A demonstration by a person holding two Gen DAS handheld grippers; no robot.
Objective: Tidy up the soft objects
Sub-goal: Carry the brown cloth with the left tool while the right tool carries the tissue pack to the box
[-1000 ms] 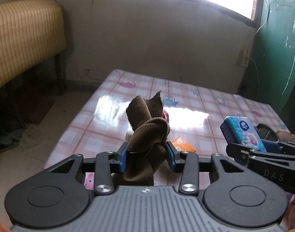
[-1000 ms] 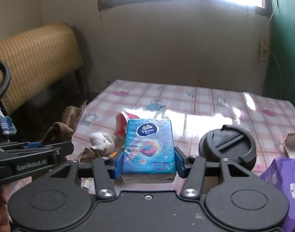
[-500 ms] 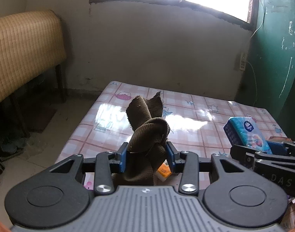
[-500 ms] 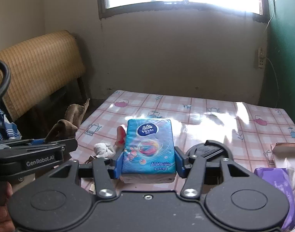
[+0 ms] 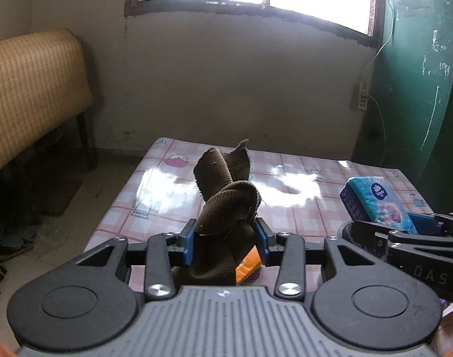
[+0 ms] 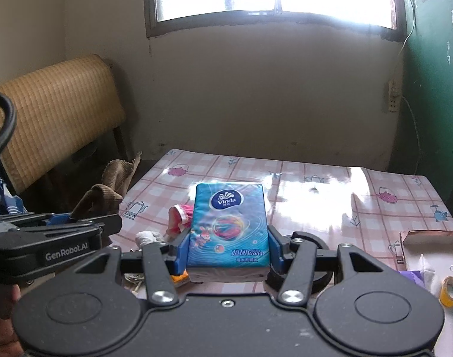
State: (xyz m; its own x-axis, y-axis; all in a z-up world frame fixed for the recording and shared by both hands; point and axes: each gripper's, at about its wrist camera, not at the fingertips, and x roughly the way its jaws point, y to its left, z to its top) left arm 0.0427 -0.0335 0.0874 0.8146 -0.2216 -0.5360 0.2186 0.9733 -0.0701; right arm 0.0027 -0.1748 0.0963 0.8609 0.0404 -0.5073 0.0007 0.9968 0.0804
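Note:
My left gripper (image 5: 225,239) is shut on a brown corduroy cloth (image 5: 226,202), held bunched above the near edge of the pink checked table (image 5: 297,190). My right gripper (image 6: 228,248) is shut on a blue Vinda tissue pack (image 6: 229,223), held above the table. The tissue pack also shows in the left wrist view (image 5: 375,202), to the right of the cloth. The cloth also shows in the right wrist view (image 6: 107,190), at the left. A pink soft item (image 6: 180,218) and a white soft lump (image 6: 149,238) lie on the table below.
An orange packet (image 5: 248,266) lies under the cloth. A black round lid (image 6: 318,270) sits under the right gripper. An open cardboard box (image 6: 428,238), a purple pack (image 6: 412,276) and a yellow tape roll (image 6: 448,291) lie at the right. A woven bench (image 5: 27,95) stands left.
Both grippers have risen and drawn back from the table with their loads still held. More of the wall and window now shows.

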